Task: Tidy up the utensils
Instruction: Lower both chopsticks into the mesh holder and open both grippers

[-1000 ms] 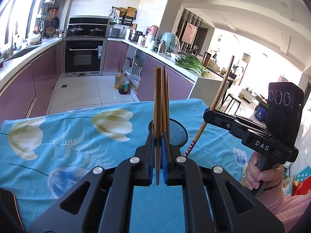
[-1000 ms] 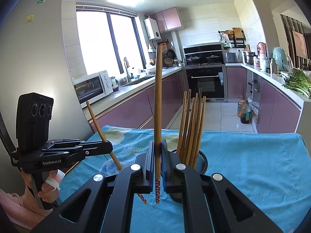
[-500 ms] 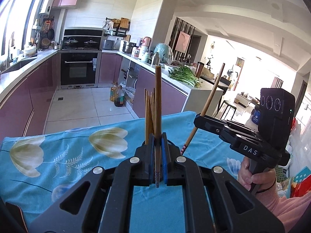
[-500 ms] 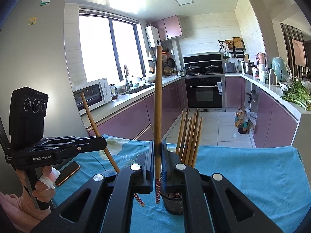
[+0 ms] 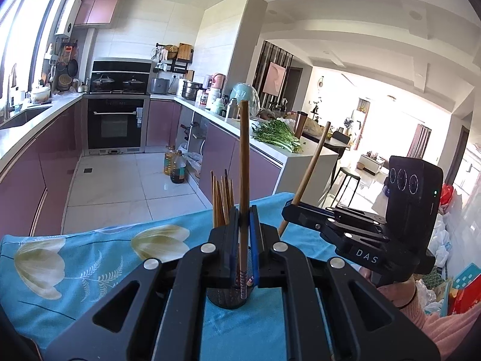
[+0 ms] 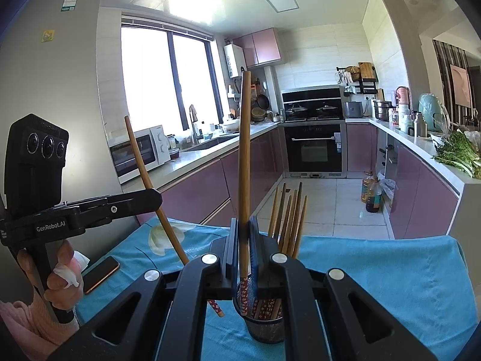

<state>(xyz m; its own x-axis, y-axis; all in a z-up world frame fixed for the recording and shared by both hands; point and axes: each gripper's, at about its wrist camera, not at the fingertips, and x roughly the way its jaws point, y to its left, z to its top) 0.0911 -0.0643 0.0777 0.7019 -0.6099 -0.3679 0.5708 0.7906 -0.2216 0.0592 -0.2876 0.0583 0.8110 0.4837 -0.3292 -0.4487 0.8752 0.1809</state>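
**Two clamped chopsticks beside the mesh holder**

The left gripper (image 5: 243, 234) is clenched on a long brown wooden chopstick (image 5: 244, 162) with a red patterned lower end; the stick stands nearly upright between the blue pads (image 5: 254, 240), its patterned end hanging below them in front of the black mesh utensil holder (image 5: 228, 299). In the right wrist view the same gripper (image 6: 150, 198) enters from the left edge, and its chopstick (image 6: 150, 186) leans to the left at the top, with the patterned tip just beside the holder, outside its rim.

The right gripper (image 6: 244, 240) is likewise closed around a second brown wooden chopstick (image 6: 244, 162), held almost vertical. Its red flowered end reaches down at the near rim of the black mesh holder (image 6: 264, 329); whether the tip is inside the rim cannot be told. In the left wrist view this gripper (image 5: 293, 210) comes in from the right, its chopstick (image 5: 312, 162) tilted.

A bundle of brown chopsticks (image 6: 288, 222) already stands in the holder, fanned slightly, patterned ends down. The holder sits on the turquoise flower-printed tablecloth (image 6: 390, 276), towards the near middle of the surface. A dark smartphone (image 6: 100, 273) lies flat near the cloth's left edge.
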